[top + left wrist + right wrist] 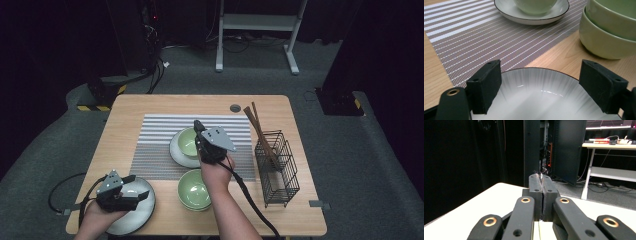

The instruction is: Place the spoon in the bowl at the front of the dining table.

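While the left gripper's (541, 82) fingers (485, 85) are standing wide apart, they are hovering over the near rim of a white plate (544, 97), one finger at each side and neither pressing on it. That plate (135, 207) is lying at the front left corner of the wooden surface (295, 200). The right gripper's (541, 182) fingers (535, 195) are pressing flat against each other with nothing between them (a few frayed threads are showing at the tips). In the high view this gripper (199, 126) is hanging over a green bowl (189, 142) sitting on a second white plate (176, 152) on the striped mat (155, 145). Two stacked green bowls (194, 190) are resting just in front of the mat, and a wire rack (277, 167) with chopsticks (260, 130) is standing at the right.
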The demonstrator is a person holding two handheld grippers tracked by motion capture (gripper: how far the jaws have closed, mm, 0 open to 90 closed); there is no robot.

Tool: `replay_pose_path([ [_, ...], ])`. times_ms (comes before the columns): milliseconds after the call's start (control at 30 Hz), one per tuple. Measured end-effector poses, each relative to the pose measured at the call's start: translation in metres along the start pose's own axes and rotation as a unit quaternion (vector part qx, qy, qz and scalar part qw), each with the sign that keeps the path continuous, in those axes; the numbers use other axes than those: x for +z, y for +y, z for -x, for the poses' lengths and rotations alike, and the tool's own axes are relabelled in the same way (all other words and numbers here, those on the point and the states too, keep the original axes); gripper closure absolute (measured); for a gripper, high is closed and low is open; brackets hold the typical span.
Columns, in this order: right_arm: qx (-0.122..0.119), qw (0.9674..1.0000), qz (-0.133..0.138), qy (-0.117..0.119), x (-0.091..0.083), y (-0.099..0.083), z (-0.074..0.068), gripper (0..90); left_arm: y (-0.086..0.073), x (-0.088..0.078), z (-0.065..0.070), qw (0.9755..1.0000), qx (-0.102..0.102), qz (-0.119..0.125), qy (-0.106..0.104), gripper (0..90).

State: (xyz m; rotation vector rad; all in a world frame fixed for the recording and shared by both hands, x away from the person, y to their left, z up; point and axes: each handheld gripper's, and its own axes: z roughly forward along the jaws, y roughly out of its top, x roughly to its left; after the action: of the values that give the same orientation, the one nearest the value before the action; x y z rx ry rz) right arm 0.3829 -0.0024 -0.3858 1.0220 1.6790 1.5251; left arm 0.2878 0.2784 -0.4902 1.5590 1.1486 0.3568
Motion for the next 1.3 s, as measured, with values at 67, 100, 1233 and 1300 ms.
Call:
replay_pose_path([
  [67, 0.0, 1.0, -0.004, 0.001, 0.001, -0.002, -0.001, 88.5, 0.0, 0.0, 0.0, 1.0, -0.004, 0.003, 0.001, 18.3],
  [100, -0.002, 1.0, -0.005, 0.001, 0.001, -0.004, -0.001, 88.5, 0.0, 0.0, -0.001, 1.0, -0.003, 0.001, 0.002, 18.3],
  [1233, -0.012, 0.9975, -0.068, 0.012, -0.017, -0.043, 0.0, 84.7, 0.002, -0.001, 0.002, 1.0, -0.002, 0.005, 0.0, 19.5],
  [1300, -0.012, 0.9972, -0.073, 0.012, -0.018, -0.044, 0.001, 83.5, 0.002, -0.002, 0.001, 1.0, 0.001, 0.005, 0.002, 19.6],
])
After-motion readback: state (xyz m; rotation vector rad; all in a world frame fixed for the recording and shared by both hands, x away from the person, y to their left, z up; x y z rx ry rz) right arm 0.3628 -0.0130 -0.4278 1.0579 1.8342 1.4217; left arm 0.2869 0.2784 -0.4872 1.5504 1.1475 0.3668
